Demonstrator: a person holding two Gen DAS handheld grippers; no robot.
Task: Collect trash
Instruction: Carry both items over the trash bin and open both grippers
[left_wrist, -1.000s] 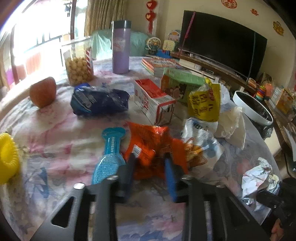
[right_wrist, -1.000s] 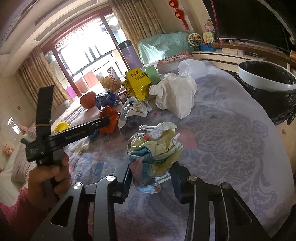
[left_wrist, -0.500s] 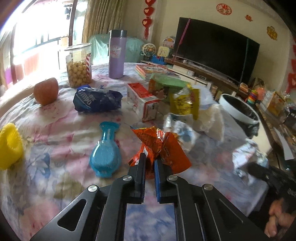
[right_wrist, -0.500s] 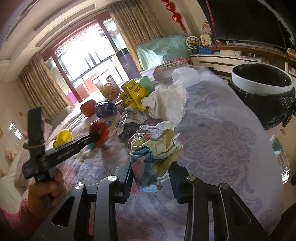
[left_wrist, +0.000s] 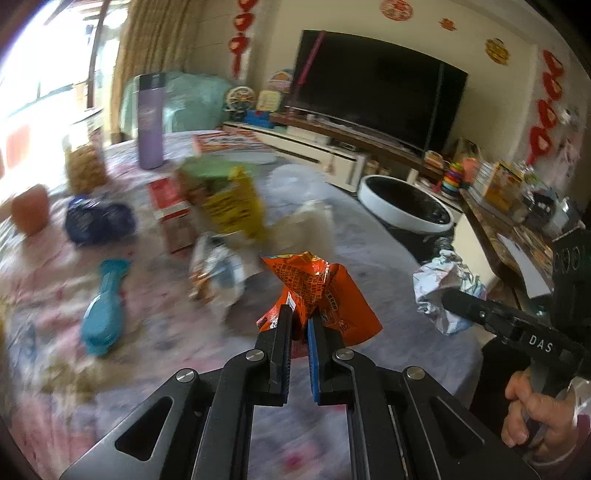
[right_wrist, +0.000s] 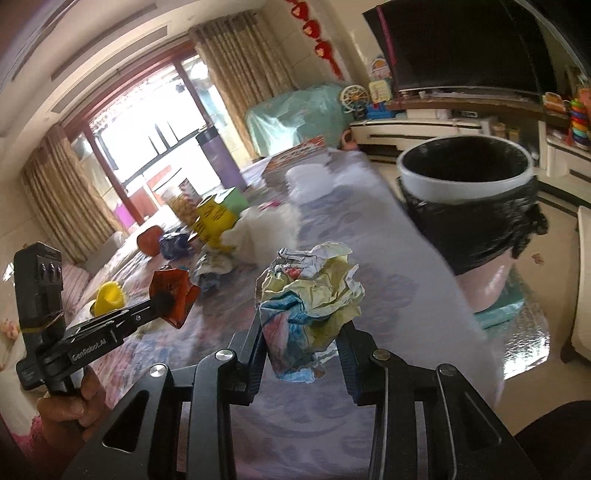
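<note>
My left gripper (left_wrist: 300, 314) is shut on an orange snack wrapper (left_wrist: 317, 288), which hangs above the flowered tablecloth. The same wrapper (right_wrist: 173, 291) shows at the left gripper's tip (right_wrist: 164, 297) in the right wrist view. My right gripper (right_wrist: 303, 328) is shut on a crumpled paper ball (right_wrist: 310, 295) of yellow, blue and white, held clear of the table. In the left wrist view that ball (left_wrist: 443, 288) sits at the right. A white-rimmed bin (right_wrist: 465, 173) with a black liner stands past the table's right edge, also seen as the bin (left_wrist: 406, 206) further back.
On the table lie a white tissue heap (right_wrist: 266, 225), a yellow packet (left_wrist: 236, 206), a silver wrapper (left_wrist: 218, 269), a blue packet (left_wrist: 96, 221), a red carton (left_wrist: 173, 206), a blue bottle-shaped thing (left_wrist: 103, 317), a purple flask (left_wrist: 149, 122) and a snack jar (left_wrist: 83, 166). A person's hands hold both grippers.
My left gripper shut on the orange wrapper and lifted it off the table toward the right. The right gripper carried the paper ball up and nearer the bin.
</note>
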